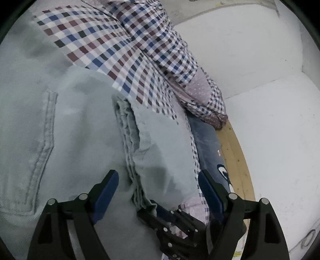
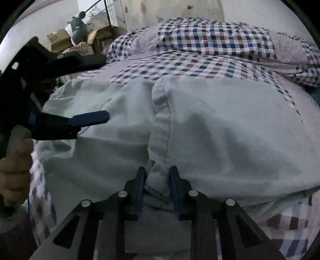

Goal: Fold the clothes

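Left hand-held gripper (image 1: 158, 178) spread wide; right hand-held gripper (image 2: 157, 176) seemingly clamped.

Far left: plush toy (image 2: 77, 27), cardboard box (image 2: 58, 37), hanger rack (image 2: 108, 16). Right: white cushions (image 1: 250, 50), wooden edge (image 1: 237, 154).

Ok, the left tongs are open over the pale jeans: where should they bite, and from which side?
Probably the stacked hem edge of the pale jeans, straight down from above. That ridge stands up between the left tongs, while the right tongs grip its near end.
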Action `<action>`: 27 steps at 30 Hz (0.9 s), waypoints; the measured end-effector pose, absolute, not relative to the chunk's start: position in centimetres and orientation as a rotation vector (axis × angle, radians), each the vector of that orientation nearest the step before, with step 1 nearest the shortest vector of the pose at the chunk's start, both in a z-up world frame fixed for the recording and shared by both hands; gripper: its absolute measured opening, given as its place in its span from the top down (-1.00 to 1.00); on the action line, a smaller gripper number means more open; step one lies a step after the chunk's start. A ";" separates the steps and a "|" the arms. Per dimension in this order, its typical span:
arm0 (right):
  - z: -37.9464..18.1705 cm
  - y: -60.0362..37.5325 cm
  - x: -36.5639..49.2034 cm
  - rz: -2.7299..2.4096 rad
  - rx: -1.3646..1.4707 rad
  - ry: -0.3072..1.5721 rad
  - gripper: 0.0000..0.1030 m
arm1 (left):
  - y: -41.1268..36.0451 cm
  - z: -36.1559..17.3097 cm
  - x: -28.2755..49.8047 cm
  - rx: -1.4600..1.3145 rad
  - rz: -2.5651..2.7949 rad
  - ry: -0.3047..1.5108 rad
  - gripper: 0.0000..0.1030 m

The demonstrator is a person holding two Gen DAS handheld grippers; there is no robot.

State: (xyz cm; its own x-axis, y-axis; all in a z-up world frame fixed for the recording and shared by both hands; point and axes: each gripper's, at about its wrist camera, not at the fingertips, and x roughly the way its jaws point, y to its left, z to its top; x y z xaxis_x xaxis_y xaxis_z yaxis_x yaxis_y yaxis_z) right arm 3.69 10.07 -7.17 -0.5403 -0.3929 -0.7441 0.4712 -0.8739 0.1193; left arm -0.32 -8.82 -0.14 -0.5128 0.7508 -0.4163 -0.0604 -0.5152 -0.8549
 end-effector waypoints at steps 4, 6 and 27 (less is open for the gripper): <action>-6.4 10.2 4.9 -2.356 1.065 0.216 -0.01 | -8.2 -0.2 -1.1 -1.172 2.030 -1.110 -0.64; -6.2 10.3 5.7 -2.355 1.033 0.283 -0.01 | -7.9 -0.1 -1.5 -1.174 2.018 -1.107 -0.64; -5.3 13.1 5.3 -2.386 1.017 0.026 0.51 | -4.7 -2.0 -3.8 -1.325 1.950 -1.101 -0.64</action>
State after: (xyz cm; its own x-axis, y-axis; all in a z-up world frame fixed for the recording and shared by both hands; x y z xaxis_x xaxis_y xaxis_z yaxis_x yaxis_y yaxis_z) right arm 5.27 13.06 -5.30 -0.5691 -0.4715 -0.6737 0.4863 -0.8536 0.1867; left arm -3.77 -4.72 -2.05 -0.3763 0.7852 -0.4918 0.0155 -0.5254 -0.8507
